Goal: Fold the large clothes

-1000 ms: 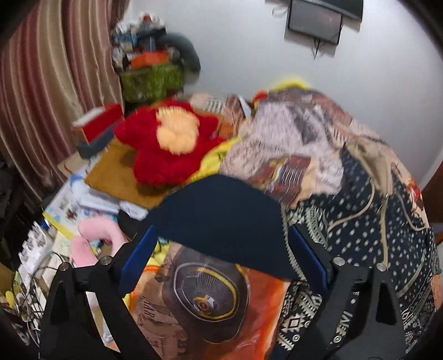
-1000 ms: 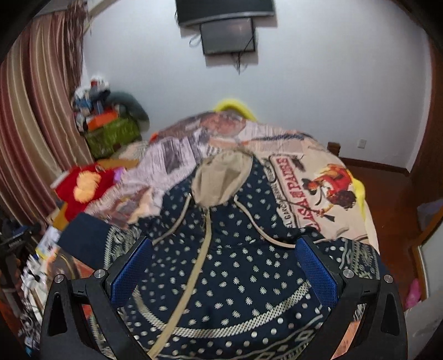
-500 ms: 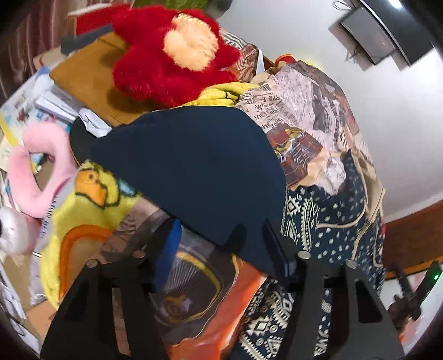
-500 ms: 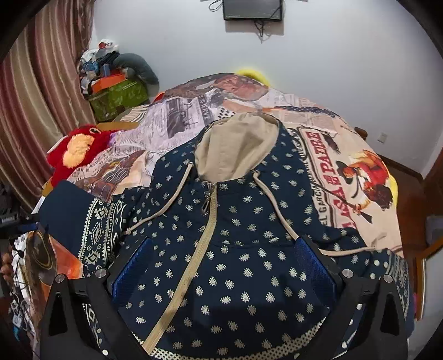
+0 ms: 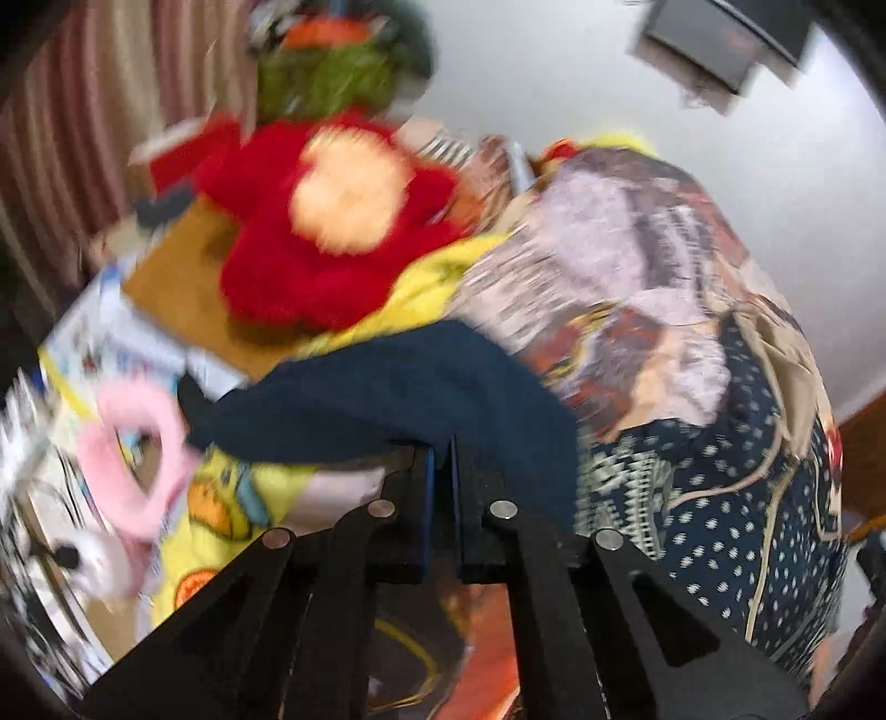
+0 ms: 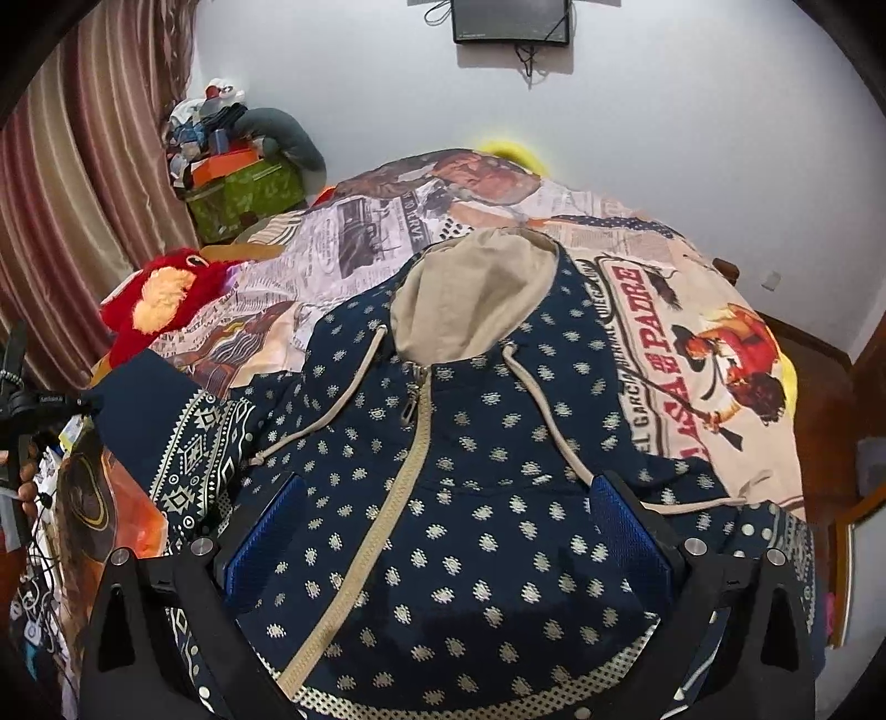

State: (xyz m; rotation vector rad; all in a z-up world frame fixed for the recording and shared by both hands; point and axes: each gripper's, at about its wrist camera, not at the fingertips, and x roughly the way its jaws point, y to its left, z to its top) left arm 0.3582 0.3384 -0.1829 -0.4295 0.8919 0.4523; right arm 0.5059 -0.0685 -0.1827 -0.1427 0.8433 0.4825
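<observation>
A navy hoodie [image 6: 470, 443] with pale dots, a beige zip and a beige hood [image 6: 476, 293] lies face up on the printed bedspread [image 6: 692, 343]. Its plain navy sleeve [image 5: 398, 387] stretches out to the left over the bed's edge. My left gripper [image 5: 440, 459] is shut, its fingertips pinched on the sleeve's near edge; that view is blurred. In the right wrist view the sleeve [image 6: 166, 410] runs to that gripper at the far left, with a hand [image 6: 25, 490] below. My right gripper [image 6: 443, 531] hovers open over the hoodie's chest, its fingers wide apart.
A red plush toy [image 5: 326, 221] lies beside the bed on the left, with a pink ring cushion [image 5: 133, 443] and papers near it. A green box [image 6: 243, 194] piled with things stands by the curtain [image 6: 83, 194]. A screen [image 6: 509, 22] hangs on the far wall.
My left gripper went from wide open to shut, closing on the navy sleeve's edge as it moved in. My right gripper sank closer to the hoodie and stayed open.
</observation>
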